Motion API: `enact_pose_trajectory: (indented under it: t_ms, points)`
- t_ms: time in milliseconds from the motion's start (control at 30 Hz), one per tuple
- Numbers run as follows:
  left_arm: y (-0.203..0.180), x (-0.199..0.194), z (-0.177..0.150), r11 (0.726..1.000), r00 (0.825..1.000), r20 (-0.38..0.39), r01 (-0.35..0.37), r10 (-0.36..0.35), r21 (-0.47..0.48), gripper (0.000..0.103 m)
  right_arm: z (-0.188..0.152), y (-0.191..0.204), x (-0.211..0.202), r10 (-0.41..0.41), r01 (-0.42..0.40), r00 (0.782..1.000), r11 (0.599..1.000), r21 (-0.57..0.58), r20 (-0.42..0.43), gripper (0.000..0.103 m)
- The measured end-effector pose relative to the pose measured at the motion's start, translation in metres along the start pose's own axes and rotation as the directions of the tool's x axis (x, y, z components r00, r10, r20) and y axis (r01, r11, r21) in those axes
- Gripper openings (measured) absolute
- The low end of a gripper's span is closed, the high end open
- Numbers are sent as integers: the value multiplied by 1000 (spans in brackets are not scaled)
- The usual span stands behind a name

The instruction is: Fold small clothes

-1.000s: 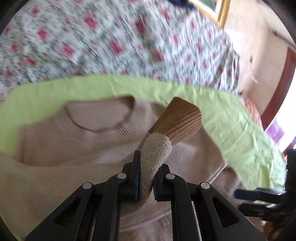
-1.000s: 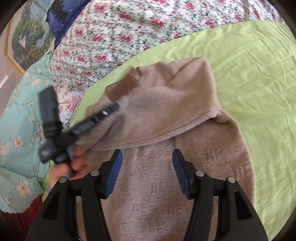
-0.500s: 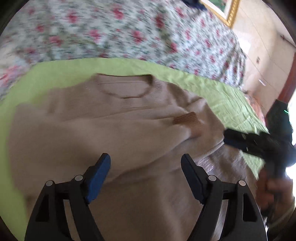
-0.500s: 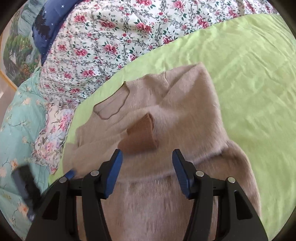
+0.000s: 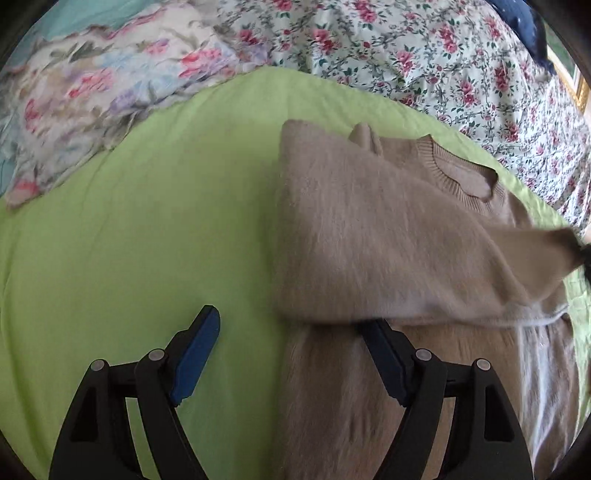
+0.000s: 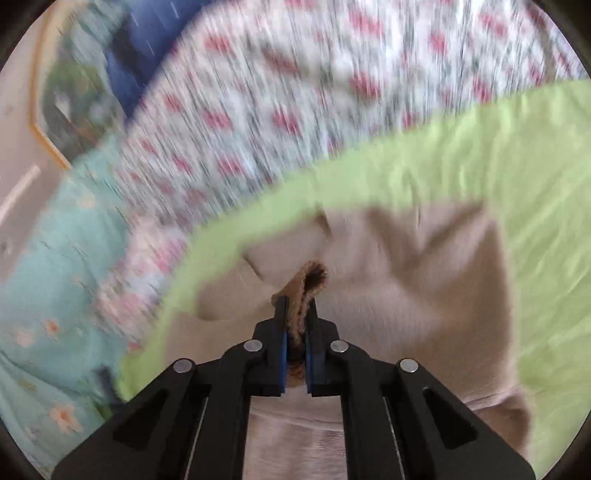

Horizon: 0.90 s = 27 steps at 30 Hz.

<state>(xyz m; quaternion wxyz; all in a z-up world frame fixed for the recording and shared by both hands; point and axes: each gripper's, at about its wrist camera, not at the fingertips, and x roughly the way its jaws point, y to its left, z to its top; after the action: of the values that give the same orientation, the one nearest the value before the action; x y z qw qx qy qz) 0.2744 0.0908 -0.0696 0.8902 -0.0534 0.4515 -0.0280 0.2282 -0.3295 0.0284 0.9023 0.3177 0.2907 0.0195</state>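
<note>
beyond the jaws of both tools a rose-print quilt (image 5: 443, 55) covers the far side of the bed, with a paler floral pillow (image 5: 92, 92) off to the left of the left jaws and a dark blue cloth (image 5: 528, 29) at the far right; in the blurred right wrist view a gold-framed picture (image 6: 55, 110) hangs on the wall at far left above teal flowered bedding (image 6: 55, 295). a lime-green sheet (image 5: 147, 221) is spread on the bed under everything. the left gripper (image 5: 291, 325) stands wide open and holds nothing, its left pad over bare sheet and its right pad tucked under the folded lower edge of the beige sweater (image 5: 369, 240), which lies ahead and to the right with its neckline farthest away. the right gripper (image 6: 295, 306) is clamped tight on the sweater's brown ribbed cuff (image 6: 314, 277), which pokes out just past the jaw tips above the sweater body.
</note>
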Motion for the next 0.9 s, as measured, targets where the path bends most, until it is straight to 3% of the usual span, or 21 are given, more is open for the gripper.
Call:
enact_pose_trajectory:
  t_ms: [100,233,300,400,467,567,600,633,667,700,800,900]
  points:
    - [-9,6,11,999,999,16,-42,42,21,78,11,-12,-32,-41,39,996,999,28,78,8]
    - [-16,7,13,998,998,28,-53,53,25,77,-5,-57,-19,-173,174,985,981,80,-18,8]
    - [-19,9,11,996,996,19,-87,87,25,66,-15,-69,-7,-204,208,977,974,87,-54,8]
    - [-9,4,5,996,996,34,-85,85,-23,65,-32,-85,13,-268,278,956,957,78,-122,8]
    - [-2,4,0,996,998,23,-65,67,-64,65,-40,-92,23,-344,358,922,932,52,-175,9]
    - [-6,2,-4,996,996,35,-82,83,-42,65,-40,-65,12,-437,439,892,898,-9,-116,20]
    - [-6,-1,-5,995,995,47,-86,88,-46,65,-38,-46,5,-437,436,896,899,-38,-73,29]
    - [-5,-1,-6,995,995,51,-87,90,-53,65,-38,-31,1,-410,407,911,911,-62,-41,46]
    - [-2,-2,-7,993,994,56,-88,93,-74,65,-37,-16,1,-367,363,930,927,-92,-23,56]
    - [0,-2,-9,992,994,60,-86,92,-92,65,-36,6,8,-285,277,958,950,-145,-34,73]
    - [4,-5,-12,991,994,76,-70,79,-114,66,-35,55,46,-177,140,976,956,-257,-127,76]
    - [9,-5,-14,990,995,82,-37,48,-137,67,-36,104,83,-268,224,961,891,-394,-61,76]
